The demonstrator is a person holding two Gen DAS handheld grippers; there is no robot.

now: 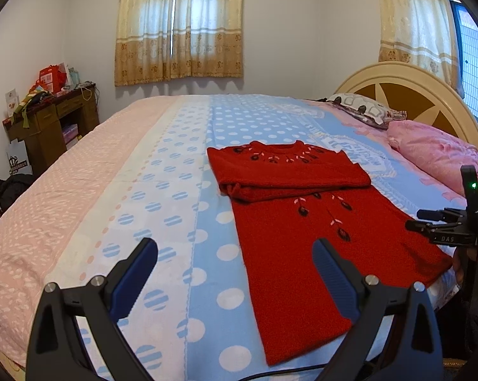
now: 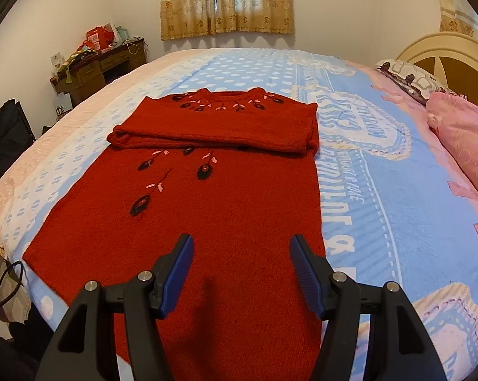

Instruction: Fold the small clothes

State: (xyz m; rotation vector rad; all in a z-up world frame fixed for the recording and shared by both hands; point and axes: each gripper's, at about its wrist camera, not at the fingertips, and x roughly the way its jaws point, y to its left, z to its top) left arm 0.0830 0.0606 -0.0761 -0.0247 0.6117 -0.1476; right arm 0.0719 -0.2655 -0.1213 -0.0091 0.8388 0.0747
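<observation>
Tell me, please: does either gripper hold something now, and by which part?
Nothing is held. The left gripper and the right gripper are both open, with empty fingers above the red sweater.

A red knitted sweater (image 2: 207, 209) lies flat on the bed (image 2: 381, 197), its sleeves folded across the chest in a thick band just below the collar. Dark flowers with pink leaves are stitched around the neckline and down the front. The right gripper (image 2: 242, 270) hangs over the sweater's lower part, jaws apart with nothing between them. A pink pillow (image 2: 467, 139) sits by the headboard (image 2: 451, 54), and a cluttered wooden desk (image 2: 96, 66) stands against the far wall.
</observation>
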